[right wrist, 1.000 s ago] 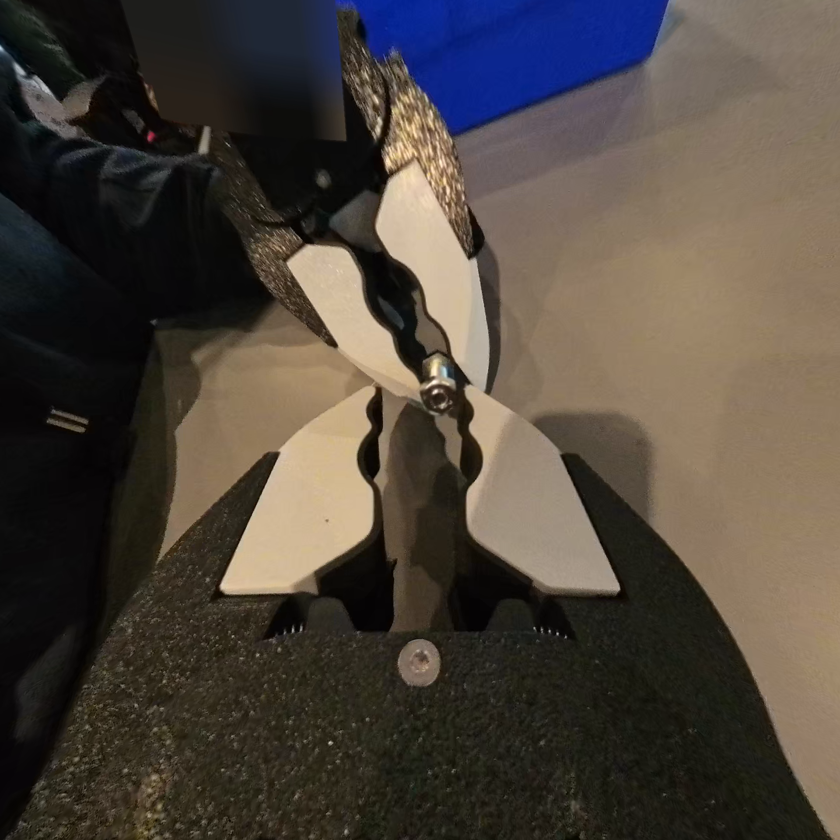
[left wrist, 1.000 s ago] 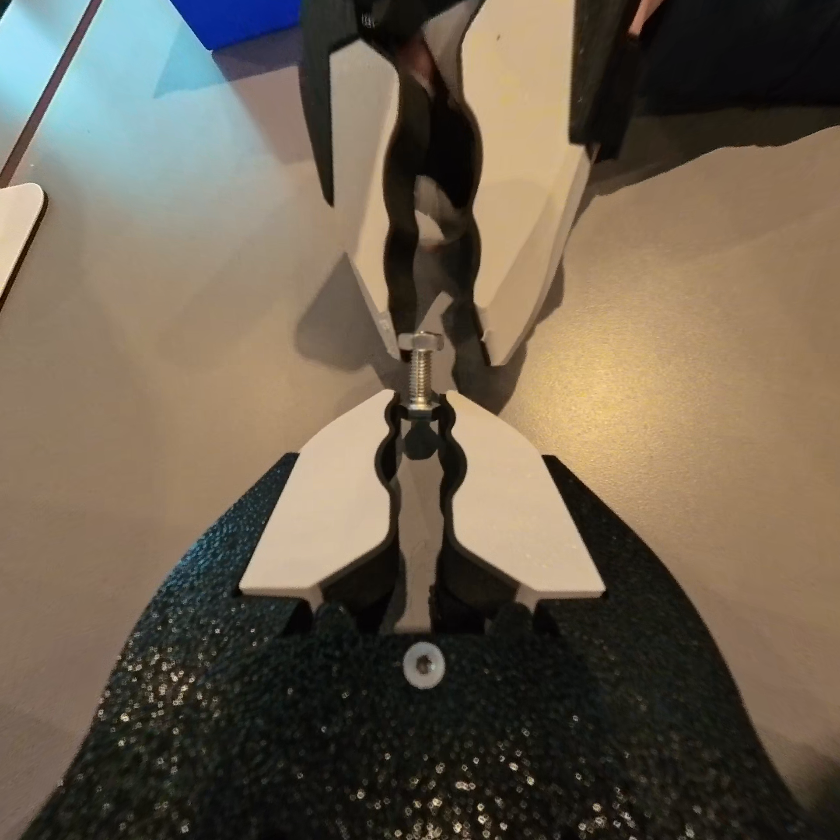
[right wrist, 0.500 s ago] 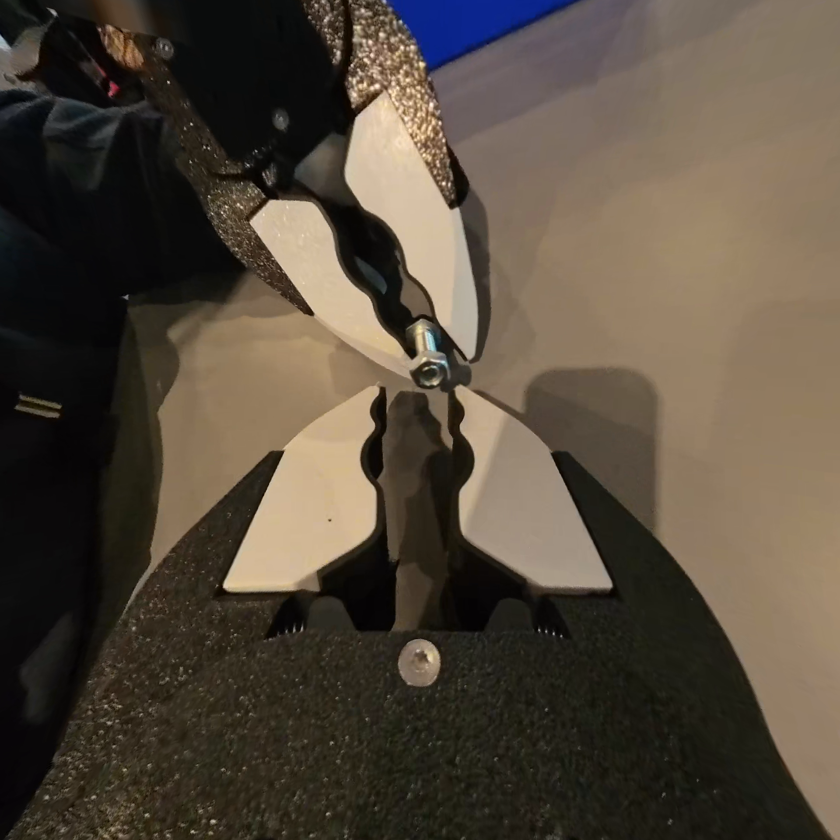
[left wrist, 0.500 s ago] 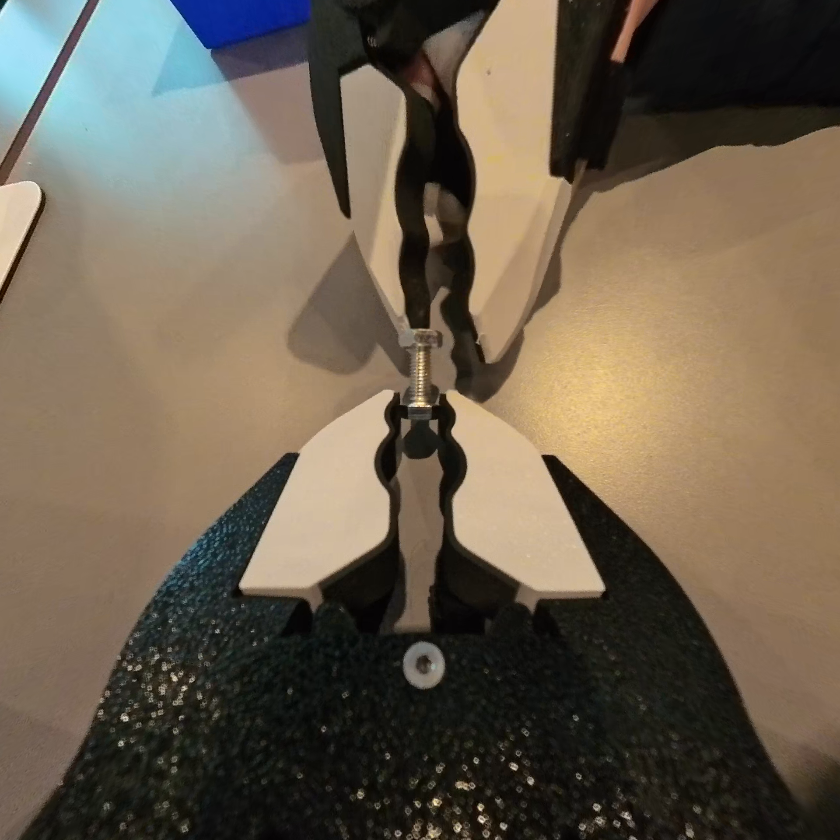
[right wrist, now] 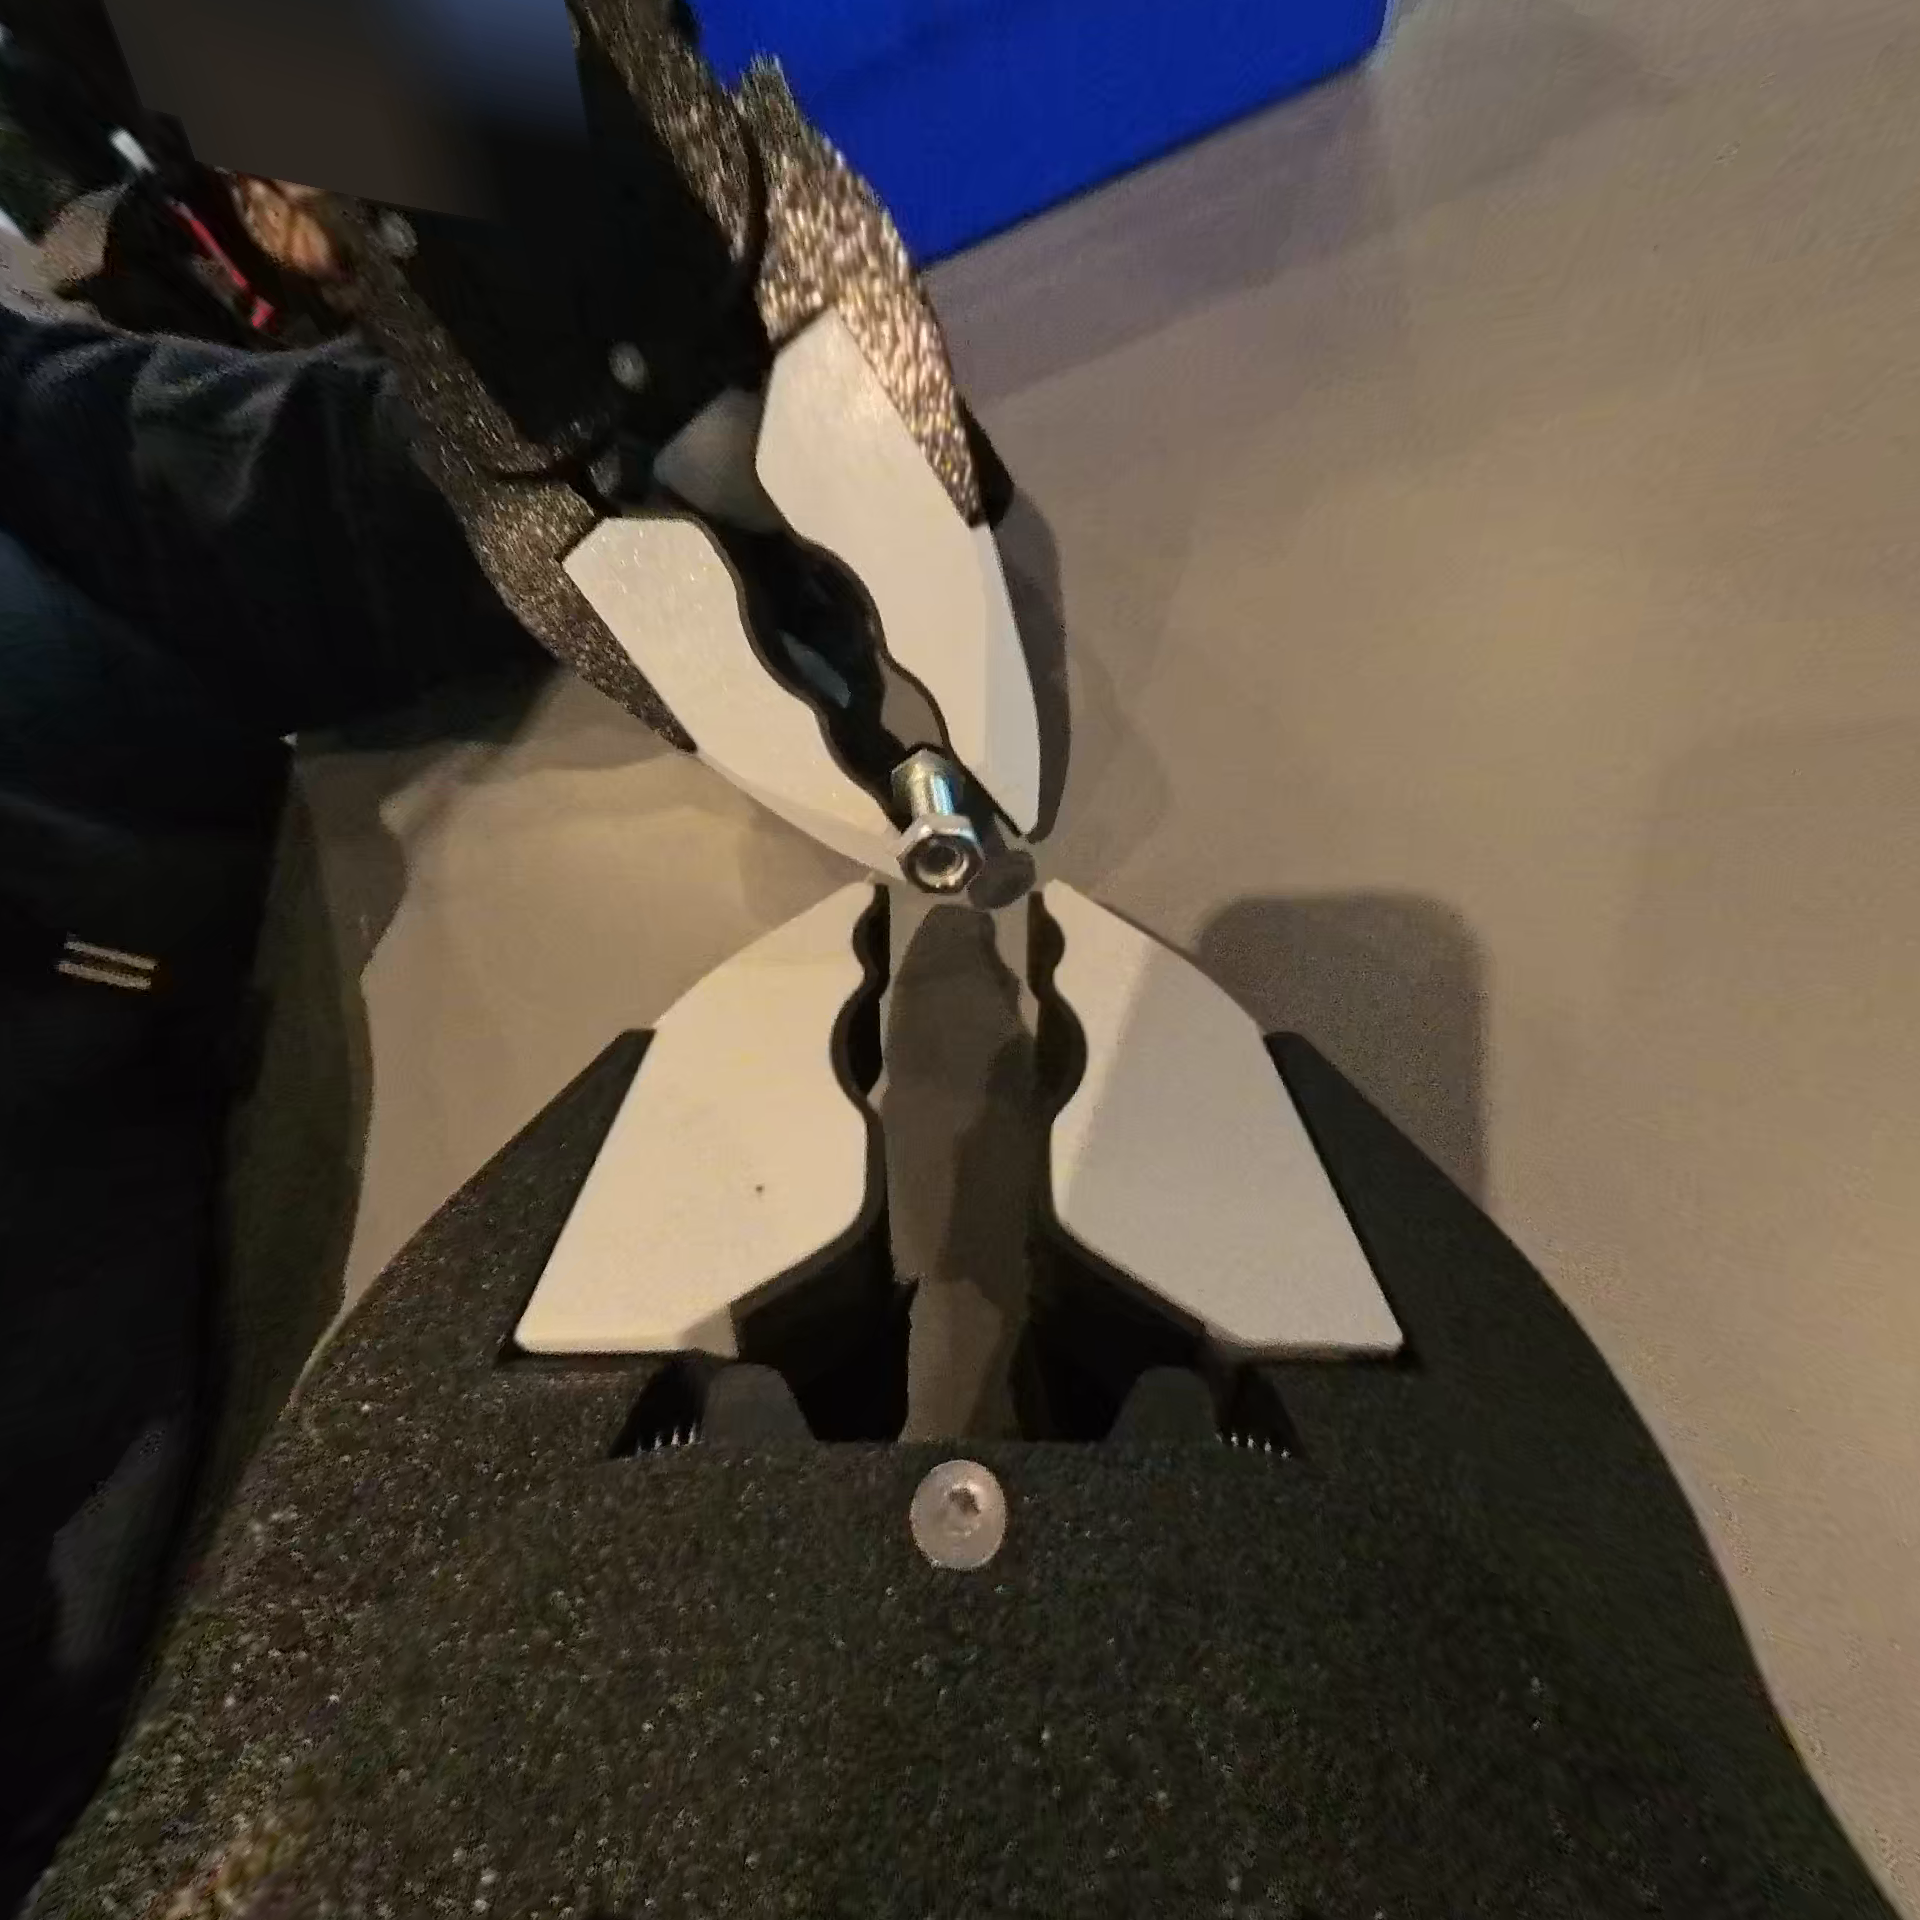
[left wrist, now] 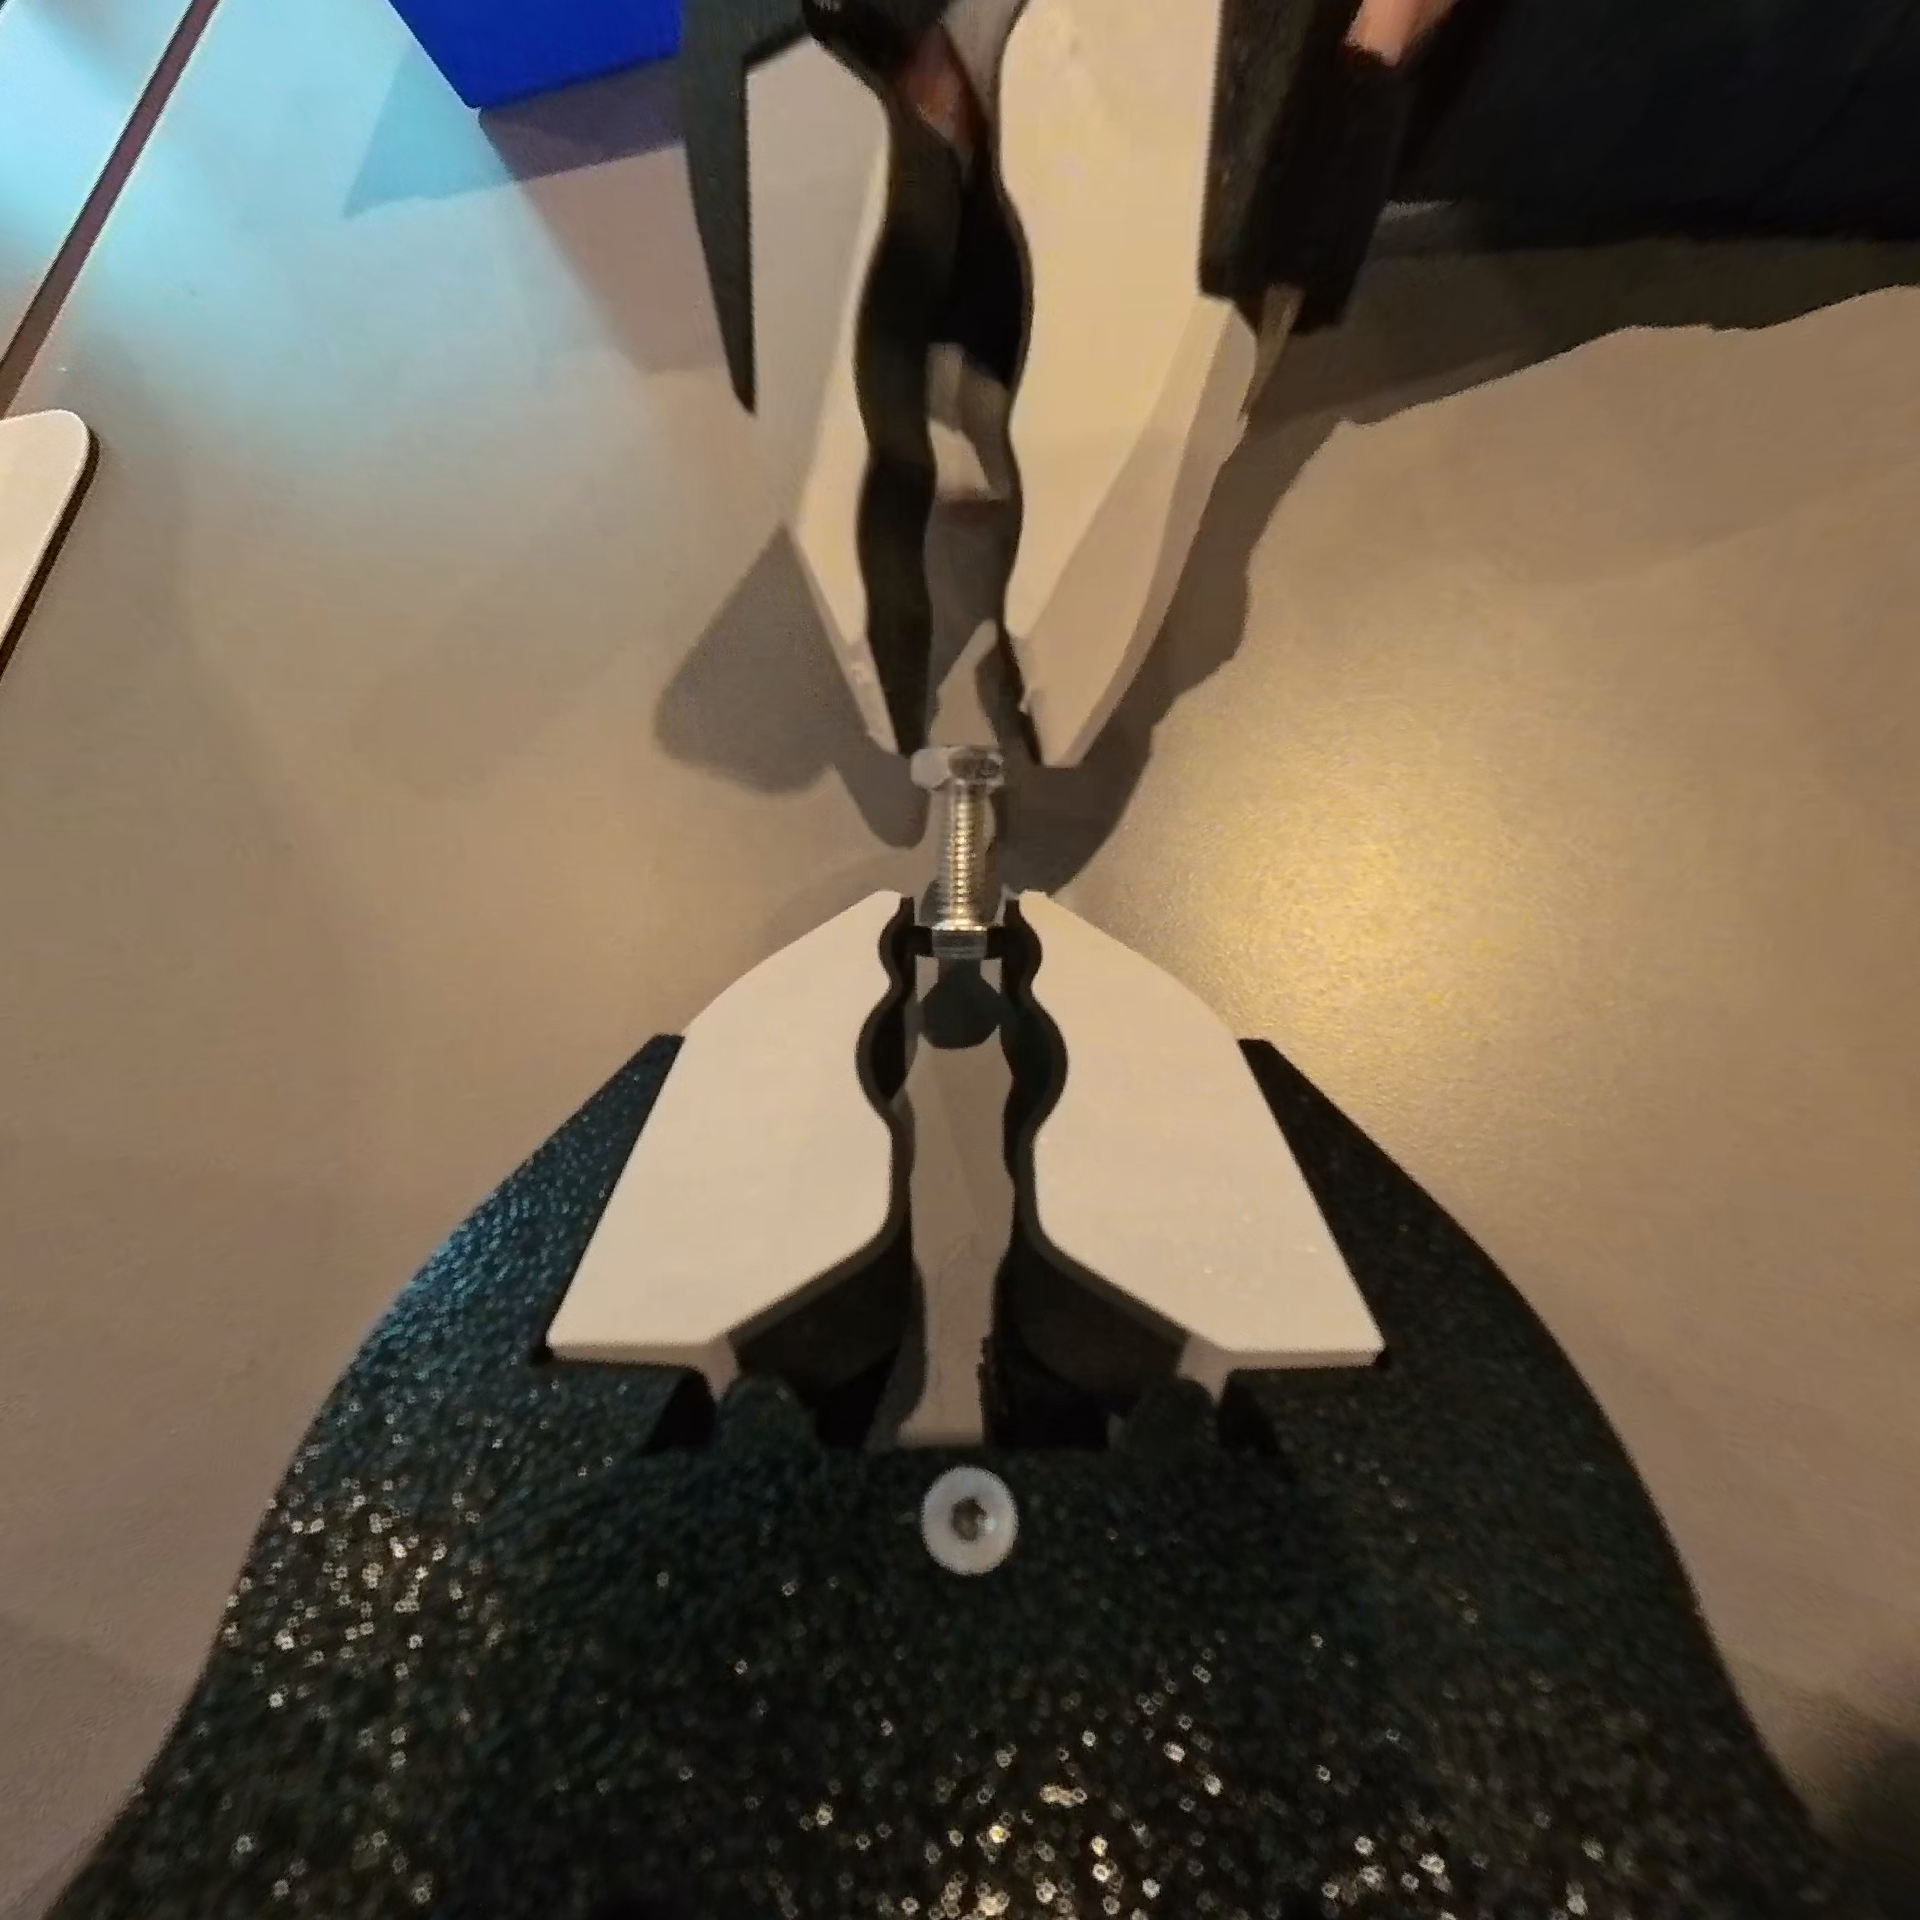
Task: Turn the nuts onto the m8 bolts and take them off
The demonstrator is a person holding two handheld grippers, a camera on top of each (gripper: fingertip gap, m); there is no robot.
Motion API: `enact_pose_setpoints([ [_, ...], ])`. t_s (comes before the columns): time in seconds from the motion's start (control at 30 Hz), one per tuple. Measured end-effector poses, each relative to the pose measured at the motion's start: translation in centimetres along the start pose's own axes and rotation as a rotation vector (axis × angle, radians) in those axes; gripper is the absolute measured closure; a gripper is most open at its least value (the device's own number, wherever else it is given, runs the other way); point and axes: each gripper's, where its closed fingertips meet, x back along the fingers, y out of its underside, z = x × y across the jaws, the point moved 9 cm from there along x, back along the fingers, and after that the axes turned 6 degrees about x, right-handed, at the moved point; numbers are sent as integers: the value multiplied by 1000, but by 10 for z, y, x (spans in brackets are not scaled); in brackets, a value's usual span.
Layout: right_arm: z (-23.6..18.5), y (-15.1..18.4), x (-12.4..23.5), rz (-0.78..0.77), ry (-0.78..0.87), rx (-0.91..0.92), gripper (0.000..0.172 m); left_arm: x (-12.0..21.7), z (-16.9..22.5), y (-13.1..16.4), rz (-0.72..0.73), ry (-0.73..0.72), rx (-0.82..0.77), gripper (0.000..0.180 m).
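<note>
Bare tan tabletop (left wrist: 1507, 831) all around left claw (left wrist: 961, 925) clamped on bolt (left wrist: 961, 852), right claw (right wrist: 961, 904) parted around nut (right wrist: 940, 860).

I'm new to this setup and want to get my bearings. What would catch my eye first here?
A shiny bolt bridges the two white tongs at the centre, above a beige table. The left tongs clamp its head, while a nut sits at its far end just ahead of the right tongs' tips. A blue box stands behind.
</note>
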Motion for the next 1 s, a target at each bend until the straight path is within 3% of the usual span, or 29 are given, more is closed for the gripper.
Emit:
enact_pose_setpoints([
  [0.17, -6, 0, -10, -53, -36, 34, 146, 0, 0, 0, -1, 1, 1, 165],
  [0.4, -16, -16, -3, 158, -20, 183, 142, 0, 0, 0, -2, 4, 5, 165],
  [0.53, -4, -6, 2, 56, 51, 81, 142, 0, 0, 0, -1, 3, 4, 165],
  [0.77, -4, 2, -9, -64, -32, 13, 146, 0, 0, 0, -2, 6, 6, 165],
  [1.0, -16, -15, -4, 137, -28, 175, 142, -1, 0, 0, -2, 8, 7, 165],
])
